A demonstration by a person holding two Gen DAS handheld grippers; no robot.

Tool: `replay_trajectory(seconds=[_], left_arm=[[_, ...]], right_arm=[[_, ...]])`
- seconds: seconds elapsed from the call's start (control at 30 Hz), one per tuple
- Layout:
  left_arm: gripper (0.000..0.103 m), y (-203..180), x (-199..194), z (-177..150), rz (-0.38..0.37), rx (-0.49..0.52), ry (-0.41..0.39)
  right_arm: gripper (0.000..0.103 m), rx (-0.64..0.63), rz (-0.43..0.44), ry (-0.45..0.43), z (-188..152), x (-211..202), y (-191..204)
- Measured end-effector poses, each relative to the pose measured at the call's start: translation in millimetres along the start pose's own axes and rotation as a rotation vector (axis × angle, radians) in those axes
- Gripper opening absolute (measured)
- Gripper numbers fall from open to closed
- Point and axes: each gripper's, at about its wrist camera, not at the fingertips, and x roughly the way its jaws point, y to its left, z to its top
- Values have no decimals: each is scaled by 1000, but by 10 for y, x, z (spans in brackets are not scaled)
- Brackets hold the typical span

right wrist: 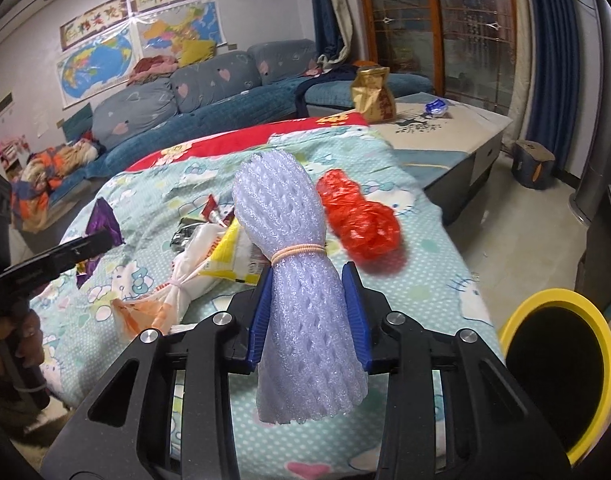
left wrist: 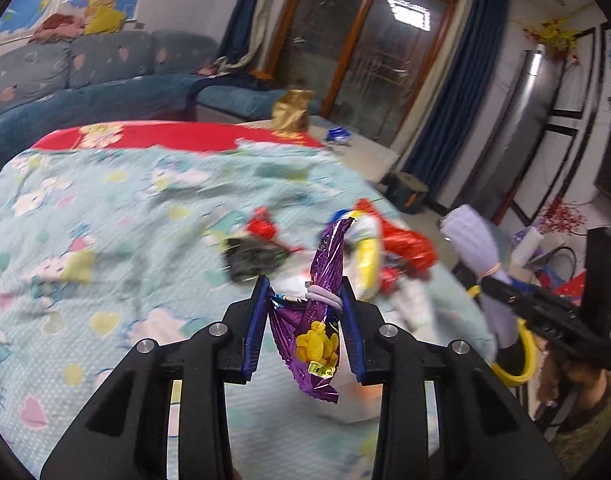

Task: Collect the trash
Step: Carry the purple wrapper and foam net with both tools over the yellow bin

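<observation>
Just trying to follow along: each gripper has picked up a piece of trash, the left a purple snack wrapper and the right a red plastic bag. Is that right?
Not quite. The right gripper has its jaws shut on a white foam net sleeve tied with a rubber band, as the right wrist view shows. The red plastic bag still lies on the bedspread. The left gripper does hold the purple snack wrapper.

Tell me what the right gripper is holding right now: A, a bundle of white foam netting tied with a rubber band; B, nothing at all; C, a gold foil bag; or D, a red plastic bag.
A: the right gripper has its jaws closed on the foam netting bundle, while the red plastic bag lies on the bedspread behind it.
</observation>
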Motion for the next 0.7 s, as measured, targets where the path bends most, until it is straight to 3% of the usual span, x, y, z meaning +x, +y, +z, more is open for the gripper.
replay_trajectory(seconds=[0.27, 0.7], left_arm=[[33, -527, 131, 102, -77, 55, -7], [33, -1161, 308, -10, -161, 138, 18]], right_arm=[[28, 49, -41, -41, -9, -209, -269], [28, 168, -98, -57, -112, -369, -797]])
